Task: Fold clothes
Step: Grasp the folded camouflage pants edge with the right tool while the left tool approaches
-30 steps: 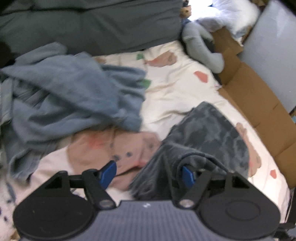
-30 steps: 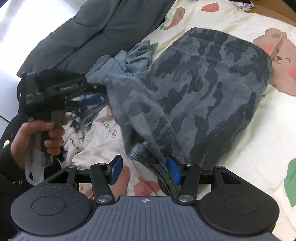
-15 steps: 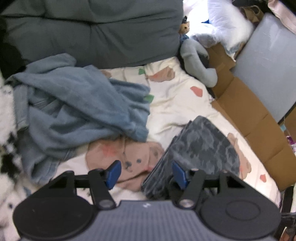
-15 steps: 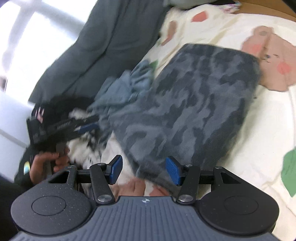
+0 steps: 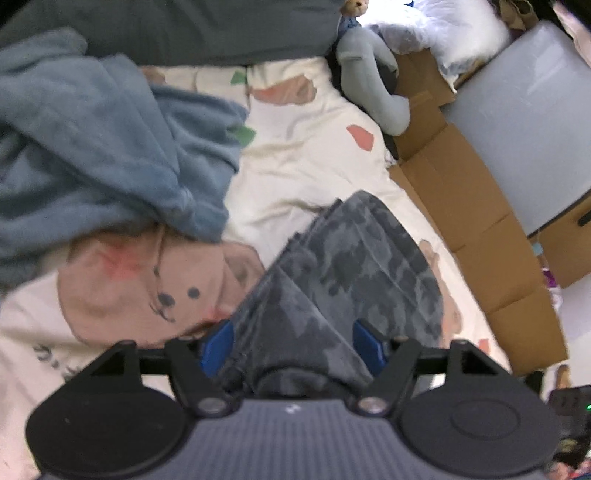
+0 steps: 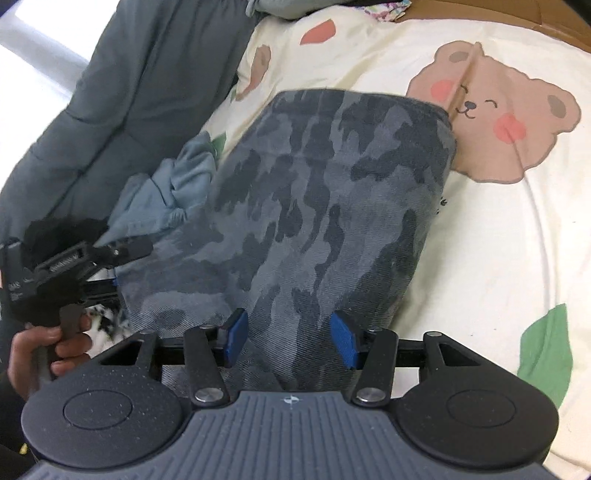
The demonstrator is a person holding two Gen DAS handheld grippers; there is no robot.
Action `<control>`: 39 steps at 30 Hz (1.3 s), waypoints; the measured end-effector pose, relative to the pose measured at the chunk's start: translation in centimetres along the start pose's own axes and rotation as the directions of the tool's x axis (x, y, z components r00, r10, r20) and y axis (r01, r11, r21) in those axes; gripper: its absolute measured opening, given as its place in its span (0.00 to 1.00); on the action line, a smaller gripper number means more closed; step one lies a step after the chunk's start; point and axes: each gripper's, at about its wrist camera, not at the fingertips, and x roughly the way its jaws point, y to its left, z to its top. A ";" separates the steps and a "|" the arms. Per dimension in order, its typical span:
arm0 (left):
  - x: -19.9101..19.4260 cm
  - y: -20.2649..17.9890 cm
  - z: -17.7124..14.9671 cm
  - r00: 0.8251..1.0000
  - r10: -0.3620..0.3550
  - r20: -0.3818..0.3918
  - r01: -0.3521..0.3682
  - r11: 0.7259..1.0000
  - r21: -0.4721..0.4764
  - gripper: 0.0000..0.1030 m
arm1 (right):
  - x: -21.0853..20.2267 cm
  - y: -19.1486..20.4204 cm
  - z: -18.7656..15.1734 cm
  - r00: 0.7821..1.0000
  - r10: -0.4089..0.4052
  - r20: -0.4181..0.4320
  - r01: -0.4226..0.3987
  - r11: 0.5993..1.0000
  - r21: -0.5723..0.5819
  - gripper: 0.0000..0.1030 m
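2 grippers are seen over a camouflage-print garment point(image 6: 325, 206) laid folded on a cream bedsheet point(image 6: 498, 236) printed with cartoon bears. In the right wrist view the right gripper point(image 6: 290, 339) is placed at the garment's near edge; its jaws are closing, with a ridge of the grey fabric rising between the 2 blue pads point(image 6: 343, 341). Firm pressure of the pads on the cloth cannot be confirmed. In the left wrist view the left gripper point(image 5: 293, 349) is seen with its jaws opening, its blue pads point(image 5: 218, 347) set at either side of a bunched fold of the same garment point(image 5: 354, 266); whether the cloth is pinched cannot be told. In the right wrist view the left gripper point(image 6: 79, 267) is noted at the garment's left corner, held by a bare hand point(image 6: 40, 347).

Surroundings, left wrist view: a heap of blue clothing point(image 5: 92, 147) is piled beside the garment, overlapping a bear print point(image 5: 147, 291) and lying close to the garment's left border. A dark grey quilt point(image 5: 177, 29) is bunched along the far side of the bed. A grey plush toy point(image 5: 373, 81) is lodged at the far corner, against flattened brown cardboard point(image 5: 476, 206) lining the bed's right edge. A pale grey panel point(image 5: 524, 122) is noted beyond the cardboard. A black-and-white patterned cloth point(image 6: 105, 319) is partly hidden beside the hand.
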 end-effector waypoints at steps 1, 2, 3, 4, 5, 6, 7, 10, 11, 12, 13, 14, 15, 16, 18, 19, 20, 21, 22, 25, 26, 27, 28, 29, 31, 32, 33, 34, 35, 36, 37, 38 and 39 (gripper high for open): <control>0.0 0.1 -0.2 1.000 0.001 -0.008 -0.001 1.000 0.003 0.68 | 0.4 0.2 -0.2 1.000 -0.013 -0.011 0.013 1.000 -0.009 0.42; 0.0 0.1 -0.3 1.000 0.006 -0.015 -0.005 1.000 0.011 0.67 | 0.7 0.3 -0.5 0.999 -0.027 -0.022 0.027 1.000 -0.016 0.35; 0.0 0.1 -0.5 1.000 0.009 -0.022 -0.009 1.000 0.018 0.63 | 1.1 0.5 -0.9 0.999 -0.041 -0.035 0.041 0.999 -0.021 0.32; 0.0 0.2 -0.6 0.999 0.011 -0.032 -0.011 1.000 0.023 0.55 | 1.3 0.6 -1.4 0.998 -0.052 -0.046 0.051 0.998 -0.026 0.29; 0.0 0.3 -0.8 0.999 0.016 -0.044 -0.014 1.000 0.027 0.51 | 1.4 0.8 -1.9 0.997 -0.059 -0.057 0.058 0.998 -0.030 0.28; 0.0 0.4 -0.9 0.998 0.023 -0.053 -0.021 0.999 0.030 0.47 | 1.5 0.9 -2.4 0.996 -0.062 -0.064 0.060 0.998 -0.030 0.28; 0.0 0.6 -0.9 0.998 0.030 -0.056 -0.028 0.999 0.033 0.41 | 1.5 1.0 -2.9 0.996 -0.060 -0.068 0.058 0.998 -0.027 0.28; -0.3 1.3 -1.1 0.997 0.039 -0.069 -0.037 0.999 0.027 0.32 | 1.3 1.2 -4.1 0.995 -0.053 -0.079 0.051 0.999 -0.017 0.26; -0.4 1.6 -1.2 0.997 0.037 -0.072 -0.036 0.999 0.020 0.31 | 1.3 1.3 -4.3 0.995 -0.052 -0.082 0.051 0.999 -0.012 0.26; -0.4 1.8 -1.3 0.997 0.036 -0.075 -0.035 0.999 0.014 0.31 | 1.2 1.3 -4.6 0.995 -0.051 -0.085 0.050 0.999 -0.008 0.26; -0.5 1.9 -1.3 0.997 0.036 -0.075 -0.035 0.999 0.009 0.30 | 1.2 1.3 -4.8 0.995 -0.049 -0.088 0.049 0.999 -0.005 0.26; -0.6 2.1 -1.3 0.996 0.038 -0.075 -0.037 0.999 0.009 0.30 | 1.1 1.3 -5.0 0.995 -0.046 -0.091 0.046 0.999 -0.002 0.26; -0.6 2.2 -1.4 0.997 0.041 -0.073 -0.041 0.999 0.011 0.29 | 1.0 1.3 -5.2 0.994 -0.040 -0.097 0.040 0.999 0.003 0.26; -0.7 2.2 -1.4 0.997 0.044 -0.071 -0.043 0.999 0.013 0.28 | 1.0 1.2 -5.5 0.994 -0.026 -0.109 0.027 1.000 0.015 0.26; -0.8 2.4 -1.5 0.996 0.050 -0.067 -0.049 0.999 0.016 0.27 | 0.8 1.2 -6.1 0.992 -0.013 -0.123 0.016 1.000 0.020 0.26; -0.9 2.5 -1.6 0.996 0.051 -0.067 -0.050 0.999 0.016 0.27 | 0.6 1.2 -6.3 0.992 -0.011 -0.127 0.013 1.000 0.014 0.26; -0.9 2.6 -1.6 0.996 0.052 -0.067 -0.051 0.999 0.015 0.27 | 0.4 1.1 -6.5 0.991 -0.010 -0.132 0.010 1.000 0.004 0.26; -1.0 2.6 -1.7 0.996 0.054 -0.067 -0.053 0.998 0.015 0.27 | 0.3 0.9 -6.5 0.990 -0.005 -0.142 0.006 1.000 0.009 0.26; -1.1 2.7 -1.8 0.996 0.055 -0.067 -0.054 0.998 0.014 0.27 | 0.3 0.4 -6.6 0.987 0.007 -0.163 -0.002 0.999 0.036 0.25; -1.7 2.7 -2.0 0.996 0.052 -0.068 -0.051 0.999 0.019 0.28 | 0.0 -1.0 -7.1 0.978 0.034 -0.207 -0.013 0.995 0.103 0.24; -2.0 2.7 -2.1 0.996 0.052 -0.068 -0.051 0.998 0.023 0.28 | -0.4 -1.3 -7.2 0.978 0.035 -0.206 -0.013 0.994 0.104 0.26; -2.3 2.7 -2.2 0.996 0.054 -0.069 -0.052 0.998 0.027 0.27 | -0.7 -1.7 -7.2 0.979 0.037 -0.200 -0.015 0.994 0.112 0.26; -2.6 2.7 -2.3 0.996 0.055 -0.071 -0.053 0.998 0.031 0.27 | -1.1 -2.1 -7.0 0.982 0.042 -0.186 -0.018 0.991 0.129 0.26; -2.9 2.8 -2.3 0.996 0.055 -0.073 -0.052 0.998 0.032 0.27 | -1.4 -2.5 -6.7 0.985 0.047 -0.169 -0.021 0.989 0.148 0.30; -3.4 3.1 -2.2 0.996 0.057 -0.072 -0.055 0.998 0.027 0.27 | -2.1 -3.3 -6.0 0.991 0.053 -0.125 -0.030 0.983 0.180 0.42; -3.8 3.2 -2.1 0.996 0.065 -0.067 -0.063 0.998 0.025 0.27 | -2.5 -3.7 -5.6 0.994 0.053 -0.098 -0.033 0.981 0.192 0.47; -4.2 3.3 -2.0 0.996 0.070 -0.060 -0.068 0.997 0.027 0.28 | -2.7 -3.9 -5.2 0.996 0.053 -0.075 -0.037 0.979 0.201 0.50; -4.5 3.3 -1.8 0.996 0.071 -0.050 -0.070 0.997 0.031 0.29 | -2.8 -4.0 -4.7 0.997 0.052 -0.056 -0.039 0.977 0.210 0.55; -4.8 3.2 -1.5 0.996 0.075 -0.038 -0.074 0.996 0.040 0.30 | -2.8 -4.2 -4.2 0.998 0.049 -0.039 -0.039 0.975 0.220 0.62; -5.0 3.0 -1.2 0.996 0.082 -0.022 -0.081 0.995 0.053 0.34 | -2.8 -4.4 -3.9 0.999 0.047 -0.025 -0.040 0.973 0.229 0.65; -5.1 2.9 -0.8 0.996 0.085 -0.011 -0.084 0.994 0.065 0.42 | -2.7 -4.5 -3.6 0.999 0.047 -0.017 -0.041 0.971 0.234 0.67; -4.9 2.8 -0.4 0.996 0.085 -0.005 -0.084 0.994 0.073 0.45 | -2.5 -4.5 -3.4 0.999 0.045 -0.011 -0.042 0.971 0.237 0.68; -4.7 2.7 -0.1 0.997 0.082 -0.001 -0.082 0.993 0.080 0.49 | -2.4 -4.6 -3.1 0.999 0.044 -0.005 -0.042 0.970 0.239 0.68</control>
